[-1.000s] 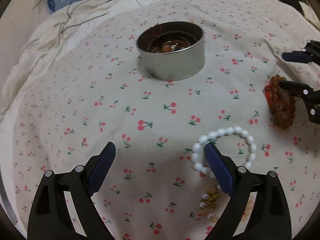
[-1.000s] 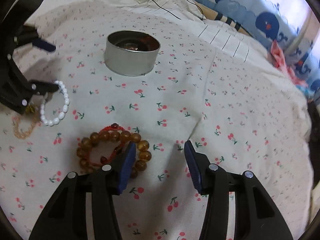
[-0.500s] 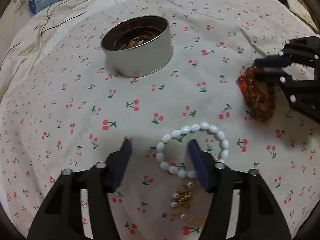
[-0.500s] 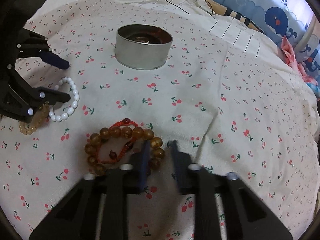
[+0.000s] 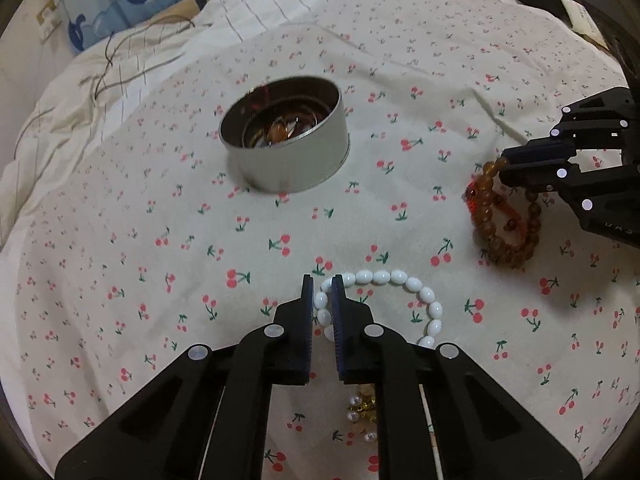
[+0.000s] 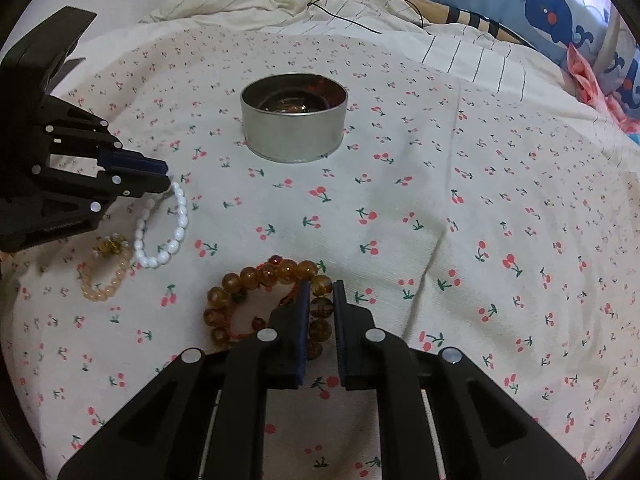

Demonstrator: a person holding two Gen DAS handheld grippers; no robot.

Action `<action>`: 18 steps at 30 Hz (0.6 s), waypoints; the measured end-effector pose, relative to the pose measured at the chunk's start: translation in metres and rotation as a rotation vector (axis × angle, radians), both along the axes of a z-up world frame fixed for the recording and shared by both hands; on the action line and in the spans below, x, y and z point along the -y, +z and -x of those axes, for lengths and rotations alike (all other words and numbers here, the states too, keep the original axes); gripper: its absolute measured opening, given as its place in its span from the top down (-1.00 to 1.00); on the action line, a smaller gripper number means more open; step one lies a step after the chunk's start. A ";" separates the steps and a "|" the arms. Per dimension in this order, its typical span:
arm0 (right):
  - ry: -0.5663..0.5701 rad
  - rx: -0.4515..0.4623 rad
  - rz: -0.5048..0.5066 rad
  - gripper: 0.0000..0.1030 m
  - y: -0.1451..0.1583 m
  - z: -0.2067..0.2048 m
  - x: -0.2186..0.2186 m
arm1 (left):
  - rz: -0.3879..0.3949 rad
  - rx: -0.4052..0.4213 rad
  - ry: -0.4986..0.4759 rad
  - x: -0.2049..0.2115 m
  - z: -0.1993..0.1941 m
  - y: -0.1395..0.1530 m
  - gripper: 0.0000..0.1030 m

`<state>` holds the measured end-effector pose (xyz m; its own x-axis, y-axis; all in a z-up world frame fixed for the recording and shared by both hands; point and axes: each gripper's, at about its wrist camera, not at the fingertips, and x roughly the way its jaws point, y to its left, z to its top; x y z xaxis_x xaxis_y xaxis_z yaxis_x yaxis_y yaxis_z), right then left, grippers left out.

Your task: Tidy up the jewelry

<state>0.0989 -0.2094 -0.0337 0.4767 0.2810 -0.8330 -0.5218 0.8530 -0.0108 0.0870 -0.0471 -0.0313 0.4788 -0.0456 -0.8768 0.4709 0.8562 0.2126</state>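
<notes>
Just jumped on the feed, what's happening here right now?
Both tongs are gripping bracelets on the cherry-print bedspread. The left tongs are shut on the white bracelet; the right tongs are shut on the amber bracelet. The tin, already holding jewelry, sits ahead.

white bracelet (image 5: pixel 404 292), amber bracelet (image 6: pixel 256 300), cherry-print sheet (image 5: pixel 140 240)

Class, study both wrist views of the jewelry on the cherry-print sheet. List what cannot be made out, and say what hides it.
- Metal tin contents: both views, dark and walled in; only an amber bead and rings show.
- White bead bracelet, near part: left wrist view, behind the left gripper.
- Amber bead bracelet, near beads: right wrist view, behind the right gripper.
- Gold and pearl piece: mostly covered, too small.
</notes>
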 end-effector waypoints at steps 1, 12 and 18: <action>0.000 -0.002 -0.015 0.76 0.002 0.000 0.001 | 0.001 0.010 -0.002 0.001 0.002 0.002 0.84; 0.016 -0.023 -0.155 0.76 0.019 0.000 0.009 | 0.004 0.084 -0.031 0.005 0.004 0.016 0.84; 0.029 -0.029 -0.251 0.76 0.030 0.002 0.015 | 0.023 0.109 -0.019 0.003 0.004 0.023 0.85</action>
